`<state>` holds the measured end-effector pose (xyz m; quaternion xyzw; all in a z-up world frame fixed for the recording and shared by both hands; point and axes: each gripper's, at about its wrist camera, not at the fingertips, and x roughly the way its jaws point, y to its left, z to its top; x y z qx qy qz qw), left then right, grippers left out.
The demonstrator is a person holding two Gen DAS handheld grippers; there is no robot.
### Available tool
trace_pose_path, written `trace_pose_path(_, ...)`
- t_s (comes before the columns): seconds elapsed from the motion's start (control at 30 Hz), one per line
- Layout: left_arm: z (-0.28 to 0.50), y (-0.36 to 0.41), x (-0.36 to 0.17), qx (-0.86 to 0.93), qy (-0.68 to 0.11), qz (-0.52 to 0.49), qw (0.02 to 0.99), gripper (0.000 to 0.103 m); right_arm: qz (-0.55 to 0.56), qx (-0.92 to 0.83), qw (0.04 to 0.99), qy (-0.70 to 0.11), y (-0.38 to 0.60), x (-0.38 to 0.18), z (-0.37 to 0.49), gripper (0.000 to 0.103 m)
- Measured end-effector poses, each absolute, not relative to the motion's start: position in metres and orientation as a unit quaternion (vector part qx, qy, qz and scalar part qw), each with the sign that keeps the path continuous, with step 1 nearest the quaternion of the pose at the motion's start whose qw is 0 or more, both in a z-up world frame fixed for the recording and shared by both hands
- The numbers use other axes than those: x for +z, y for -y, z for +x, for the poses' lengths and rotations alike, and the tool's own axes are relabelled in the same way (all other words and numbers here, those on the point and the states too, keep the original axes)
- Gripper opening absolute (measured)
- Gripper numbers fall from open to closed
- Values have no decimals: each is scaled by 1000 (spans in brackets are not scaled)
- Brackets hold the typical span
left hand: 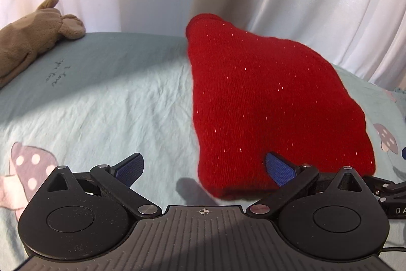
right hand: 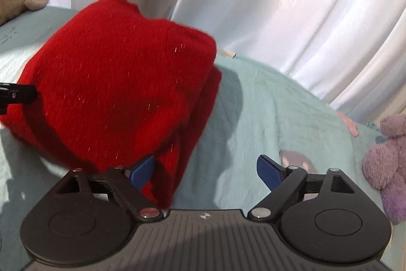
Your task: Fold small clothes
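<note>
The red knit garment [left hand: 274, 103] lies folded on the pale green bedsheet [left hand: 101, 98], filling the middle to 2 o'clock of the left wrist view. The left gripper [left hand: 204, 169] has its jaws spread wide, gripping nothing. The right gripper [right hand: 205, 169] also stands wide open and holds nothing; the garment's edge lies against its left pad [right hand: 142, 169], toward 10 o'clock
</note>
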<state>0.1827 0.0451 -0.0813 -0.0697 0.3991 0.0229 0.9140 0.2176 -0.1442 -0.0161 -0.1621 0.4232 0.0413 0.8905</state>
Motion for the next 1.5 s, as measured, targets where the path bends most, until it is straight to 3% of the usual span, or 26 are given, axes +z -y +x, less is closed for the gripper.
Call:
trace_pose_path(0.17, 144, -26, -65, 18, -424, -19, 905, 103, -87, 51, 875, -473, 147, -9, 170, 99)
trace_pose_path(0.33, 120, -33, -47, -12, -426, -77, 901, 103, -22, 79, 870, -487, 143, 8, 145, 99)
trace_pose_path(0.57, 111, -26, -32, -3, -441, -43, 896, 103, -43, 86, 867, -489, 127, 16, 132, 99)
trace_pose_path(0.77, 113, -38, -30, -28, -453, -92, 886, 103, -56, 72, 871, -483, 122, 26, 133, 99)
trace_pose_path(0.97, 113, -27, -26, 17, -451, -18, 892, 103, -59, 65, 871, -484, 121, 29, 135, 99)
trace_pose_path(1.5, 116, -30, -31, 13, -462, -33, 886, 103, -58, 70, 868, -488, 120, 27, 137, 99)
